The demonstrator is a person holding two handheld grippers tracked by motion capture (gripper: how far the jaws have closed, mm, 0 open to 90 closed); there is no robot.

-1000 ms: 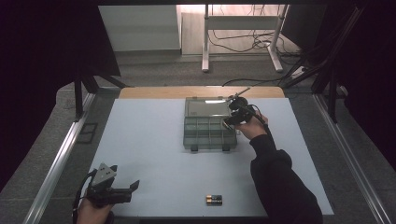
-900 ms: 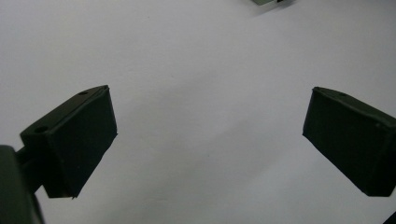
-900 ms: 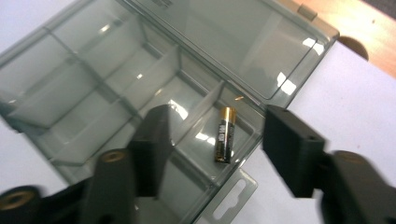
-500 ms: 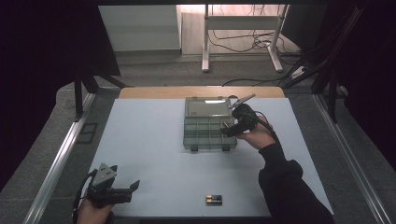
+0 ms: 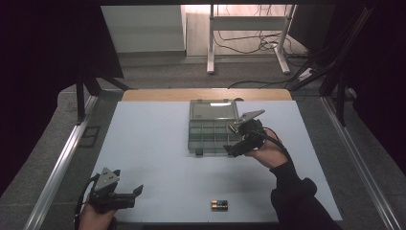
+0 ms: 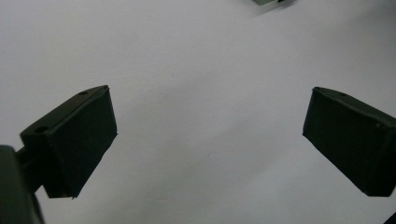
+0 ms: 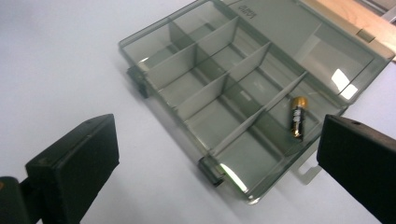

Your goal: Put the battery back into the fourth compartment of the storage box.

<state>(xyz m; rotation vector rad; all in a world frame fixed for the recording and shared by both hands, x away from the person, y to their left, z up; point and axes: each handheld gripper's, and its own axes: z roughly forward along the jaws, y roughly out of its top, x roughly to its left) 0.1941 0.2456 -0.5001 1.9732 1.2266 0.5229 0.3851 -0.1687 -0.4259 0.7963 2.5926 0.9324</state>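
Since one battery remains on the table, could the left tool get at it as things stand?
Probably yes: the left tool is open, and bare table lies between it and the battery.

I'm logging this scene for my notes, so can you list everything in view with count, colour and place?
Organiser box: one, clear grey, lid open, far middle of the table.
Battery in the box: one, black with a gold end, lying in a compartment at one end of the box.
Battery on the table: one, black and gold, near edge.
Table: one, white top, wooden strip along the far edge.
Left tongs: one, black, open, near left corner, nothing between them.
Right tongs: one, black, have just been opening, now wide and holding nothing, beside the box.
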